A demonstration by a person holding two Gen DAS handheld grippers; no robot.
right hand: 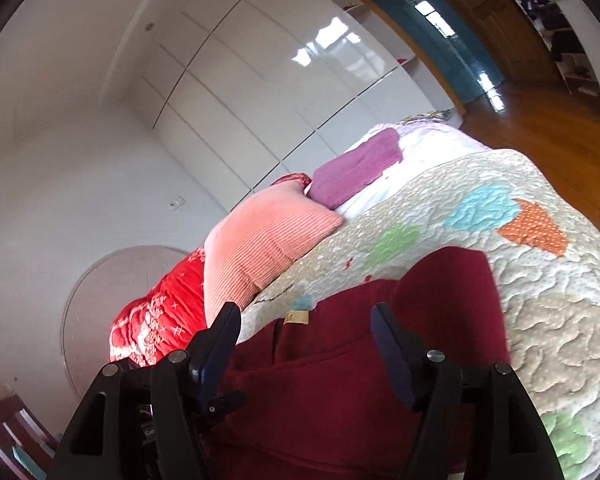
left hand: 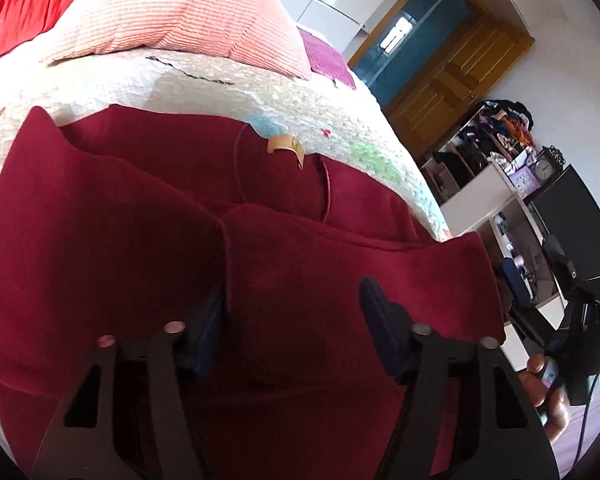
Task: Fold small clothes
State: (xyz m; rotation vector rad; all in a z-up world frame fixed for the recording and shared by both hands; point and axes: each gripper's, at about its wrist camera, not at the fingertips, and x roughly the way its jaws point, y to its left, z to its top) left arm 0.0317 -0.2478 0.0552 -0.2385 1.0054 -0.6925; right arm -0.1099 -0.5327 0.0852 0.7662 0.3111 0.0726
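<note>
Since the maroon garment (left hand: 148,208) sprawls on the bed (right hand: 540,280) toward 12 o'clock, both your left claw (left hand: 292,312) and right claw (right hand: 304,328) hang spread apart over its near hem, left one closer.

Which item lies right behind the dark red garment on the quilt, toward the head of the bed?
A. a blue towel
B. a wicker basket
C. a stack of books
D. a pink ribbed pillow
D: the pink ribbed pillow rests on the quilt just beyond the dark red garment, with a red cushion behind it; both views show it.
</note>
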